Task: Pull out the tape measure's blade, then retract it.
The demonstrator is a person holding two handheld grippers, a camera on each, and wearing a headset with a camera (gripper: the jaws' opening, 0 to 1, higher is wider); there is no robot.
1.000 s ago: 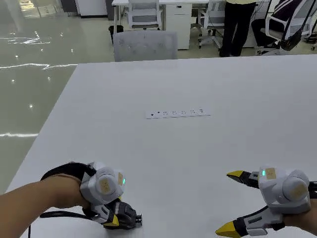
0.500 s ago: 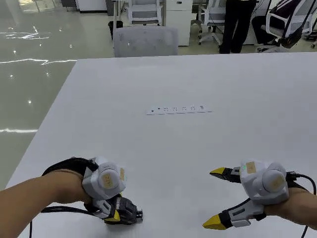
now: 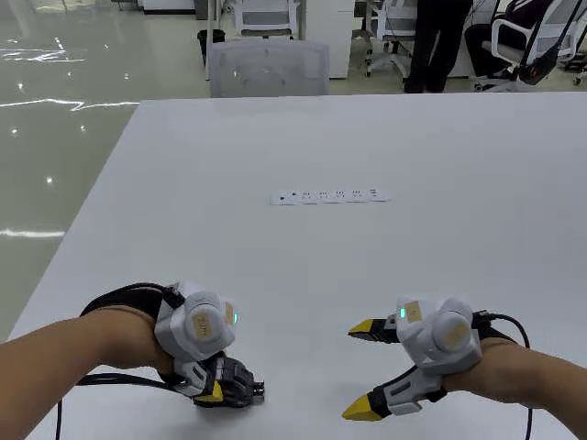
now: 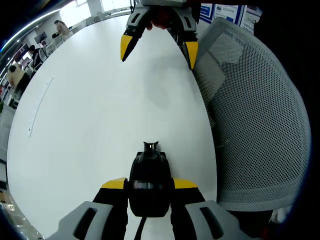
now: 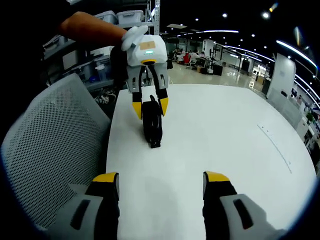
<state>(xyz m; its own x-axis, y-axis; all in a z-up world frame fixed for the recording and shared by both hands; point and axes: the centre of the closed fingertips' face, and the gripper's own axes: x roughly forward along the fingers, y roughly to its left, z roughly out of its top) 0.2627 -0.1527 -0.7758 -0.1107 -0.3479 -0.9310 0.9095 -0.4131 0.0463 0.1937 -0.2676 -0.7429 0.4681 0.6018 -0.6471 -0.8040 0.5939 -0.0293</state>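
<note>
A black tape measure (image 3: 238,383) stands on the white table (image 3: 367,137) near its front edge, with my left gripper (image 3: 223,391) shut on it. In the left gripper view the case (image 4: 149,180) sits between the yellow-tipped jaws, and the blade's hook (image 4: 150,145) points forward, with no blade drawn out. My right gripper (image 3: 365,371) is open and a short way to the right, facing the tape measure and apart from it. The right gripper view looks between its own open jaws (image 5: 161,177) at the tape measure (image 5: 151,125), which the left gripper (image 5: 150,107) holds from above.
A white power strip (image 3: 328,195) lies at the table's middle. A grey chair (image 3: 268,75) stands at the far edge, and a person (image 3: 440,37) stands beyond it among office chairs. A mesh chair back (image 4: 255,125) is close behind the front edge.
My right gripper has moved left, toward the tape measure, and stays open. The left gripper and the tape measure have barely shifted. The head camera has tilted a little.
</note>
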